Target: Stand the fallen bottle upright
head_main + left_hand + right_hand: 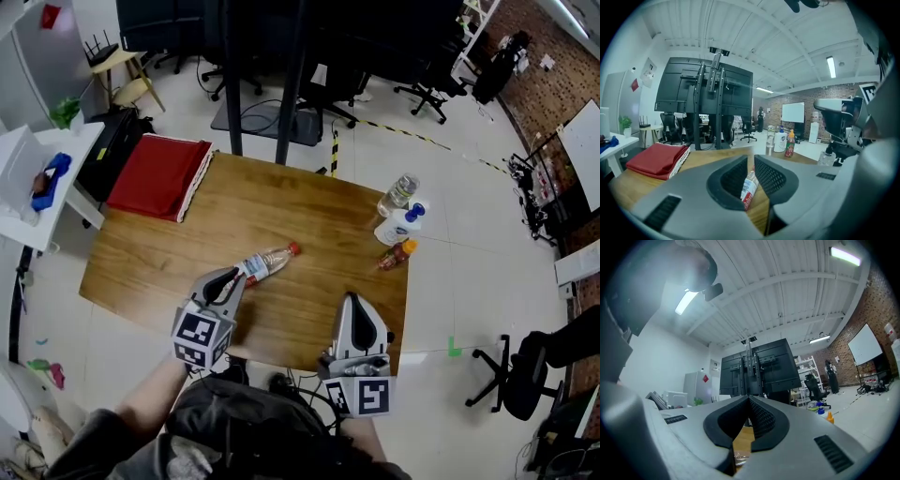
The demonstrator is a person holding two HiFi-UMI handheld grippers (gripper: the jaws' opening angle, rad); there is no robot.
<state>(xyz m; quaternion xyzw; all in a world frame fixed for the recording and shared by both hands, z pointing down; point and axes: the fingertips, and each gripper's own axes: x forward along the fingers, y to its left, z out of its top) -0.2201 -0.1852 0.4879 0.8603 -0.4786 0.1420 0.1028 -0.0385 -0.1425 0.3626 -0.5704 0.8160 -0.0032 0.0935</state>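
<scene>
A clear plastic bottle [267, 262] with a red cap lies on its side on the wooden table [281, 197], cap pointing right and away from me. My left gripper [234, 277] sits low at the bottle's base end. In the left gripper view its jaws [753, 158] stand a narrow gap apart, and the bottle [749, 187] shows through that gap just beyond the tips, with no pad pressing on it. My right gripper [352, 298] hovers near the table's front edge, right of the bottle and apart from it. Its tips [749, 398] meet with nothing between them.
A folded red cloth [159, 173] lies at the table's back left corner. At the right edge stand a clear water bottle [398, 194], a white bottle with a blue cap [398, 225] and a small orange-capped sauce bottle [397, 255]. Office chairs and a white side table [28, 178] surround the table.
</scene>
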